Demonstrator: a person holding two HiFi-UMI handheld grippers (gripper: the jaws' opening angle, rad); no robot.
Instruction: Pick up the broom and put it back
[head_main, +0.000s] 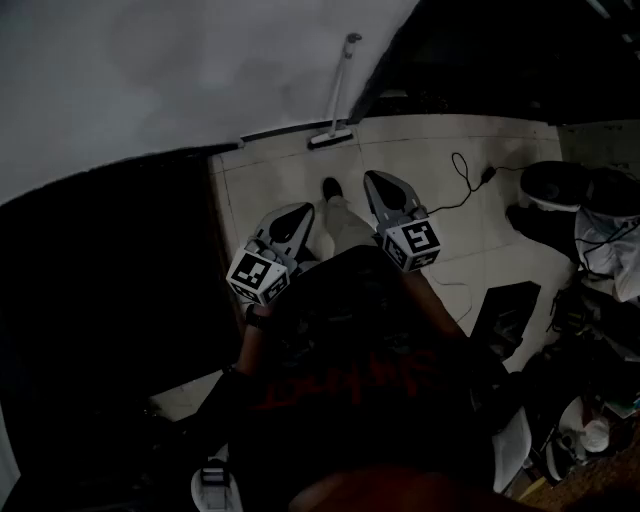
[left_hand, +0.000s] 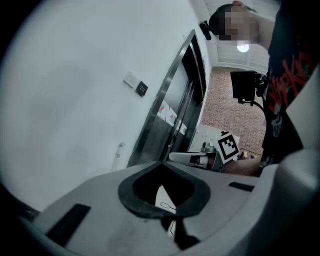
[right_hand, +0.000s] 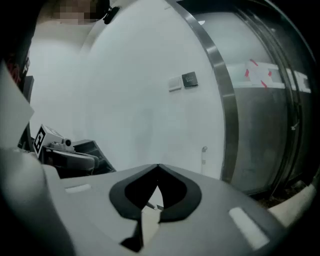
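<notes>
The broom (head_main: 338, 95) leans upright against the white wall, its head (head_main: 331, 138) on the pale floor tiles. In front of me, my left gripper (head_main: 297, 221) and my right gripper (head_main: 377, 182) point toward it from a short distance, both shut with nothing between the jaws. The broom's pale handle (left_hand: 118, 154) shows in the left gripper view just left of the closed tips of the left gripper (left_hand: 161, 162). In the right gripper view that handle (right_hand: 204, 156) stands right of the right gripper's (right_hand: 158, 165) tips, beside a steel frame.
A dark steel-framed door (head_main: 110, 280) fills the left. A black cable (head_main: 462, 172) trails over the tiles on the right, near a round black object (head_main: 555, 186), a dark mat (head_main: 505, 318) and clutter. My shoe (head_main: 331, 187) is between the grippers. Wall switches (left_hand: 136, 85) sit above.
</notes>
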